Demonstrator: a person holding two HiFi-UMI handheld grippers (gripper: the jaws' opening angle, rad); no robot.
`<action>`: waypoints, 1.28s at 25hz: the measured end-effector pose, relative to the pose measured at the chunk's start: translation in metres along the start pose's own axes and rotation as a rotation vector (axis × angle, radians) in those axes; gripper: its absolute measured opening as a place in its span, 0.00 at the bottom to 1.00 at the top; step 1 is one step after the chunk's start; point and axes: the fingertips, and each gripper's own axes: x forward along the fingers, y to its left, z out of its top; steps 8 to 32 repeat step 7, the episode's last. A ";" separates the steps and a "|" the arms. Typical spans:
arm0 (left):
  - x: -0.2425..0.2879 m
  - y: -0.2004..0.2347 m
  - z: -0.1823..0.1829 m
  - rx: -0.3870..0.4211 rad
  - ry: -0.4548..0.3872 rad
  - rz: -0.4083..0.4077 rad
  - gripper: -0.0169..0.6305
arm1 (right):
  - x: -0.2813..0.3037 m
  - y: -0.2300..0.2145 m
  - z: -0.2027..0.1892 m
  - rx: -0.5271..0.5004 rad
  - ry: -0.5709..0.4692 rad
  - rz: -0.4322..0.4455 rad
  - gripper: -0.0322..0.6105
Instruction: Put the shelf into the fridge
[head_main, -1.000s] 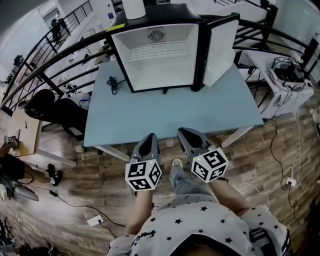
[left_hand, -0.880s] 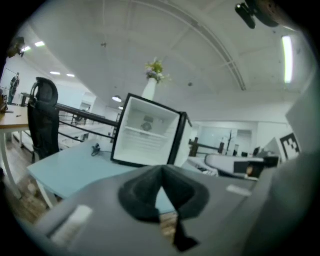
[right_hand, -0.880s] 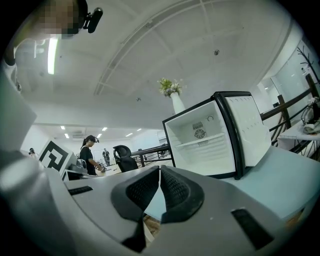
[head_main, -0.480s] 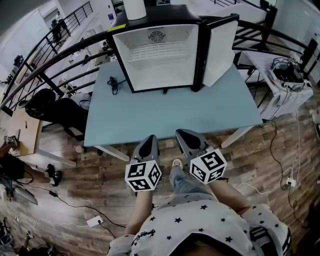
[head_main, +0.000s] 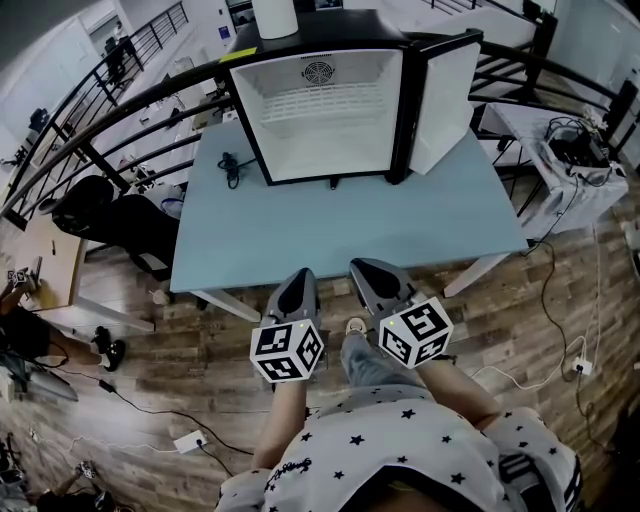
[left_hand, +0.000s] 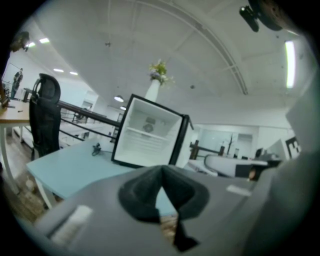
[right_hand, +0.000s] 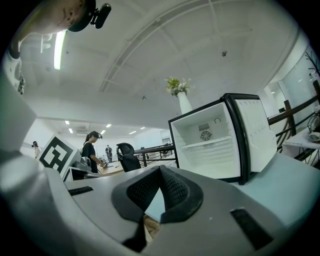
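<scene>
Shelf (head_main: 322, 103) sitting crosswise inside fridge (head_main: 300, 28), top centre; left gripper (head_main: 298, 274) and right gripper (head_main: 363, 267) hovering lower centre, equally far, jaws pressed together, empty.

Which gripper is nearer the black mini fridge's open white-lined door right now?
Right. The right gripper is by the near edge of the light-blue table, left of the open white-lined fridge door; the left gripper sits beside it, further left.

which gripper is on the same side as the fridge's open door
The right gripper; the fridge door stands open toward its side, while the left gripper is on the other side.
</scene>
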 end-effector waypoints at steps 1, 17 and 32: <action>-0.001 0.000 0.000 0.000 -0.001 0.001 0.03 | -0.001 0.000 0.000 0.002 -0.001 0.000 0.08; -0.004 -0.004 -0.002 0.000 0.007 -0.014 0.03 | -0.006 0.002 0.001 0.007 -0.001 -0.002 0.08; -0.004 -0.004 -0.002 0.000 0.007 -0.014 0.03 | -0.006 0.002 0.001 0.007 -0.001 -0.002 0.08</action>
